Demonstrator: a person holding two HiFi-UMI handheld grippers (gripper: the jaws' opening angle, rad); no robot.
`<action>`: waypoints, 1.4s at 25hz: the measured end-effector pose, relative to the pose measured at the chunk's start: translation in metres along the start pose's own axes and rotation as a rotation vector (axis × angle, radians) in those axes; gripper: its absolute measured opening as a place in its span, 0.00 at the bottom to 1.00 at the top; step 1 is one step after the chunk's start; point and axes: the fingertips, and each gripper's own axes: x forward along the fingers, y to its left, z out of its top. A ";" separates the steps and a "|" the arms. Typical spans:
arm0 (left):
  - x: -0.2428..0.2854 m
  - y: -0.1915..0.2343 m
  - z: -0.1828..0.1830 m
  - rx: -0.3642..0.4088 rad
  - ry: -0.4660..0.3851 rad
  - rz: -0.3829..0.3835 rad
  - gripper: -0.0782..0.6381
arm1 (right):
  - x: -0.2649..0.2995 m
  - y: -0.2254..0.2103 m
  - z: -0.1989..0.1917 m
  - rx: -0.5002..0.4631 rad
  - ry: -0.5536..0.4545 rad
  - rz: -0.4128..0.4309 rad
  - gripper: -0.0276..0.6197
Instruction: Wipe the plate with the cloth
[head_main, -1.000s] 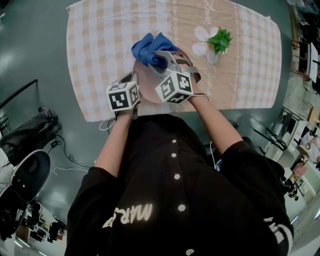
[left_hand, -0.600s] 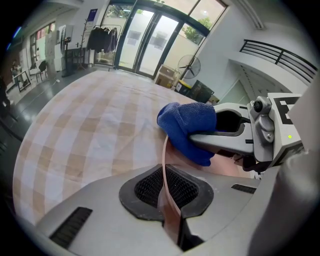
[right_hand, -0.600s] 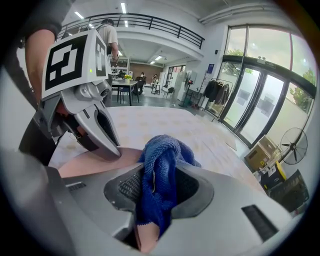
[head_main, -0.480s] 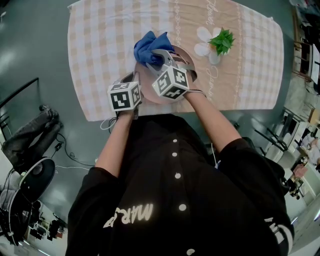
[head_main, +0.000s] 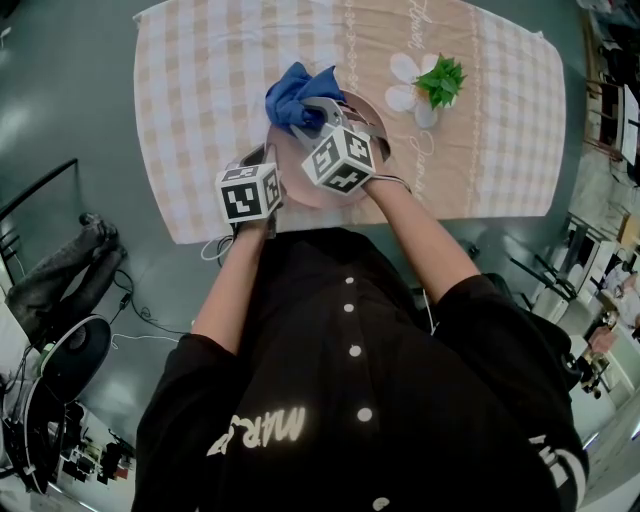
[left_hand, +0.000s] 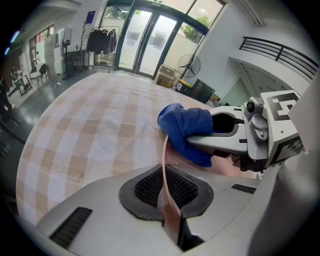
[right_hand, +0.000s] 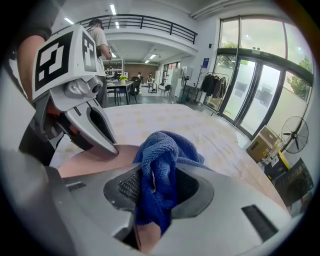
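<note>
A pink plate (head_main: 305, 175) lies on the checked tablecloth (head_main: 200, 90) near the table's front edge. My left gripper (left_hand: 165, 196) is shut on the plate's left rim (left_hand: 164, 160), which runs edge-on between its pads. My right gripper (right_hand: 155, 192) is shut on a bunched blue cloth (right_hand: 160, 160), and the cloth (head_main: 293, 95) rests over the plate's far left part. In the left gripper view the cloth (left_hand: 185, 127) sits under the right gripper's fingers (left_hand: 220, 142). From the right gripper view the plate (right_hand: 92, 162) shows at the left, under the left gripper.
A small green plant in a white pot (head_main: 438, 85) stands to the right of the plate, beside white flower shapes (head_main: 403, 70) on the tablecloth. The table's front edge (head_main: 300, 235) is close to the person's body. Bags and a fan (head_main: 60, 350) sit on the floor at the left.
The right gripper has rolled a little and shifted slightly toward the plate's far side, carrying the cloth with it. The left gripper and the plate have kept still.
</note>
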 end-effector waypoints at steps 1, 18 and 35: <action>0.000 0.000 0.000 -0.005 -0.002 0.002 0.15 | 0.000 0.000 0.000 -0.003 0.006 -0.002 0.24; 0.000 0.003 -0.001 -0.106 -0.015 0.010 0.15 | -0.009 -0.011 -0.021 0.016 0.089 -0.006 0.24; -0.001 0.003 0.000 -0.101 -0.010 -0.001 0.15 | -0.026 -0.021 -0.044 -0.049 0.159 -0.024 0.24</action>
